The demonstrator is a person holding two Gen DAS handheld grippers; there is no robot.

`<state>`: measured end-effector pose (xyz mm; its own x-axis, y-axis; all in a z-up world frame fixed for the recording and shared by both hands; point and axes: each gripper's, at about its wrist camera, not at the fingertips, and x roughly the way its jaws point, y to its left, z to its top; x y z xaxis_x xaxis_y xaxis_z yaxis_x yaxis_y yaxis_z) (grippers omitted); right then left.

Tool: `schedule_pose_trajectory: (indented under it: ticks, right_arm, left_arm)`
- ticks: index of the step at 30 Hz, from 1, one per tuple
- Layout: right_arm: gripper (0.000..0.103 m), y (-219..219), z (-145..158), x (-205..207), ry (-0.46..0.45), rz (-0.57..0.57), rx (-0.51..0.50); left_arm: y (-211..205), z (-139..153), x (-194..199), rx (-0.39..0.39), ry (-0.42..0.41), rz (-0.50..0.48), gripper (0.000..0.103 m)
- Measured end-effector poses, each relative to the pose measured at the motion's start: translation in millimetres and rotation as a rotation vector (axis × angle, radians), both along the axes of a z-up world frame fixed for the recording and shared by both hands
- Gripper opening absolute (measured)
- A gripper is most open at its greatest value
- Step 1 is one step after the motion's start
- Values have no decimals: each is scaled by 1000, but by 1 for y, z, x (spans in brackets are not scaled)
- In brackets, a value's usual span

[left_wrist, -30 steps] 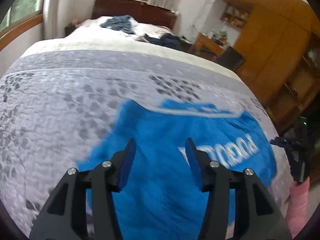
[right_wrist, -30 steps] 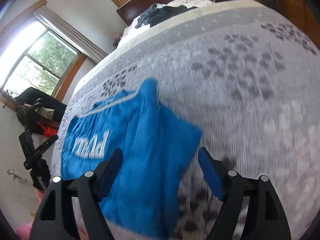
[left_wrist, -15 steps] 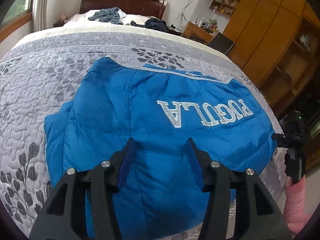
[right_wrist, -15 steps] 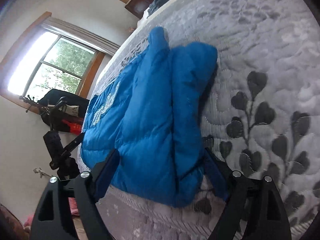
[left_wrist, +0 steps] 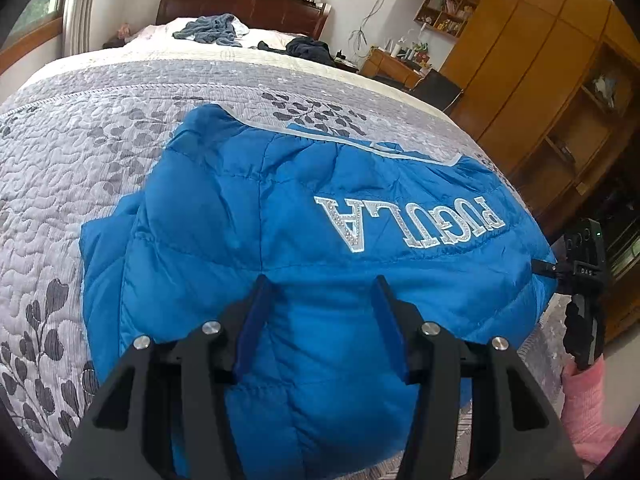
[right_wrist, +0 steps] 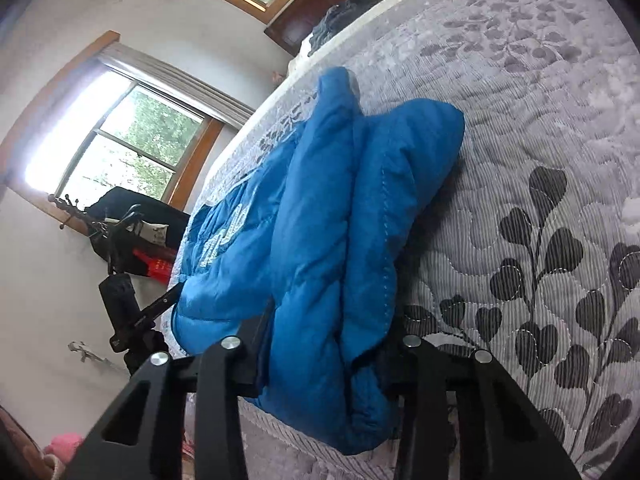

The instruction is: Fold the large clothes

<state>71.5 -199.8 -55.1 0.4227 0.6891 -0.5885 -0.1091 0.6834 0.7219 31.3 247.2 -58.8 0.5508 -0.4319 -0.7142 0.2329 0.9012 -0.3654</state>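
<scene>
A blue puffer jacket with silver lettering lies folded on the grey leaf-patterned quilt. My left gripper hovers open just over the jacket's near part, with nothing between its fingers. In the right wrist view the jacket shows as a thick stack of folded layers at the bed's edge. My right gripper has its fingers drawn in on both sides of the near end of that stack and squeezes it. The fabric hides its fingertips.
A camera on a black tripod stands at the bed's right edge, above something pink; the tripod also shows in the right wrist view. Loose clothes lie near the headboard. Wooden wardrobes line the right wall.
My right gripper has pushed onto the jacket's near end and its fingers have narrowed around the folded layers. The left gripper stays open and has hardly moved over the jacket.
</scene>
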Motion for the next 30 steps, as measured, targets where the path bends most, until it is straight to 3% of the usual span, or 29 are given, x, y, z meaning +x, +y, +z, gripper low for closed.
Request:
schedule_pose_trajectory:
  ticks: [10,15,19,23,27,30]
  right_arm:
    - [39,-16,-29,-5,47,-25,84]
    - [37,-17,-24,-6,50,-52,84]
    - [32,-6,11,-4,18,-62,36]
    - [31,25,71,1,-83,-16,-67]
    - [31,81,131,7,-186,75,-208]
    - [31,131,159,9,-240,153,-307]
  left_arm:
    - [-5,-3,0,24,-23,-15,52]
    - [-4,-4,1,15,-29,-15,52]
    - [0,-2,-2,-2,-38,-19,55]
    - [2,-1,-6,-21,-43,-28,57]
    - [10,1,-6,-71,-29,-28,57]
    - [19,9,-11,-137,-19,-30,57]
